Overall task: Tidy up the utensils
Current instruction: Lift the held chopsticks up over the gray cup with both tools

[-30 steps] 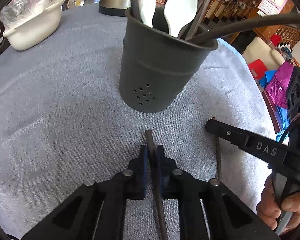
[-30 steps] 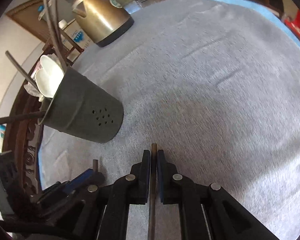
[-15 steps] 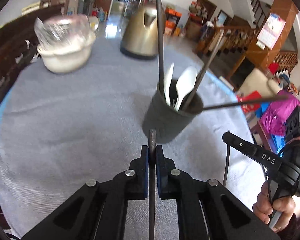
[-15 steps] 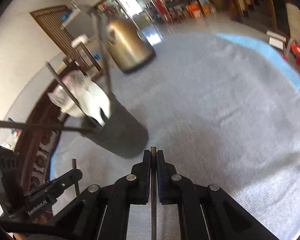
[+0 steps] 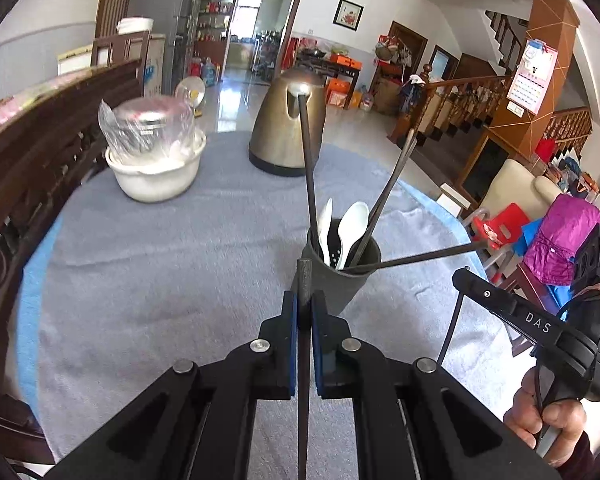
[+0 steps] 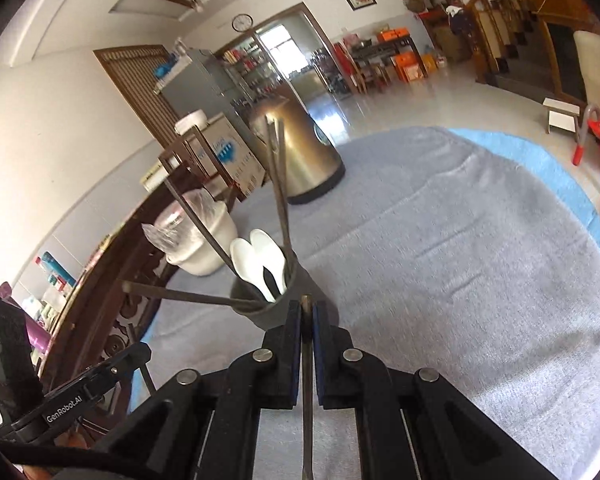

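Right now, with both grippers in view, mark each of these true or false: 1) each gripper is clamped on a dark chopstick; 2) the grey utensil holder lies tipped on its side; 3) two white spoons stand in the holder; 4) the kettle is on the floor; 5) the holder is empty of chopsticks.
1) True: the left gripper and the right gripper are each shut on a dark chopstick.
2) False: the utensil holder stands upright on the grey tablecloth.
3) True: two white spoons stand in it.
4) False: the kettle stands on the table.
5) False: several dark chopsticks lean out of it.
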{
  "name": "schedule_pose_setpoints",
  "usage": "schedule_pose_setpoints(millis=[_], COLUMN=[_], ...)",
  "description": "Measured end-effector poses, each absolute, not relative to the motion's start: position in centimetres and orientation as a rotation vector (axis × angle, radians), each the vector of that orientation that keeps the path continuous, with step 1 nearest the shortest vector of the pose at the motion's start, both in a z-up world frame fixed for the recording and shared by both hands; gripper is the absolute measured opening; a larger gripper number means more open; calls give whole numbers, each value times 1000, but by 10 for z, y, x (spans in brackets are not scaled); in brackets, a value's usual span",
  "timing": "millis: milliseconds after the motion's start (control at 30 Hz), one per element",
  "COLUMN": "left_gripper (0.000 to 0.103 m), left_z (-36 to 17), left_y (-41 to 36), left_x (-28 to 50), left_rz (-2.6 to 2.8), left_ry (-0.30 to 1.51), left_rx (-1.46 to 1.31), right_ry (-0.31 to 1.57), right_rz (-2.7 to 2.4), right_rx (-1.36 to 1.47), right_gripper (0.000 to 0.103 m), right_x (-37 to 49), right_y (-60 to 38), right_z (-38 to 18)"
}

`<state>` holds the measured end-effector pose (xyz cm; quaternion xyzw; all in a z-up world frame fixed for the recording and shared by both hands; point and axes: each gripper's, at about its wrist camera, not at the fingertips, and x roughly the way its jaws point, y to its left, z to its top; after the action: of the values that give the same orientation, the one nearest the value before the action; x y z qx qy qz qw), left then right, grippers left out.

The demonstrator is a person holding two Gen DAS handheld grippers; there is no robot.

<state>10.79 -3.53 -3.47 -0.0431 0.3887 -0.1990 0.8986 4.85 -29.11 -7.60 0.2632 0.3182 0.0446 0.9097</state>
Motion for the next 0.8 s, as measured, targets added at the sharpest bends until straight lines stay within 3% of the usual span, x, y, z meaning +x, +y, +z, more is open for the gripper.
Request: schedule_pose_setpoints(millis=[800], left_gripper=[7], left_z=[-12], left_y=[-38], left_x=[100], left_rz=[-374], left_ry=[733], left_rx=[-53], right_ry=[531], right_rz=[104], right_rx=[549], right_gripper=[6], right_x=[31], right_y=[-292], right_z=[-37])
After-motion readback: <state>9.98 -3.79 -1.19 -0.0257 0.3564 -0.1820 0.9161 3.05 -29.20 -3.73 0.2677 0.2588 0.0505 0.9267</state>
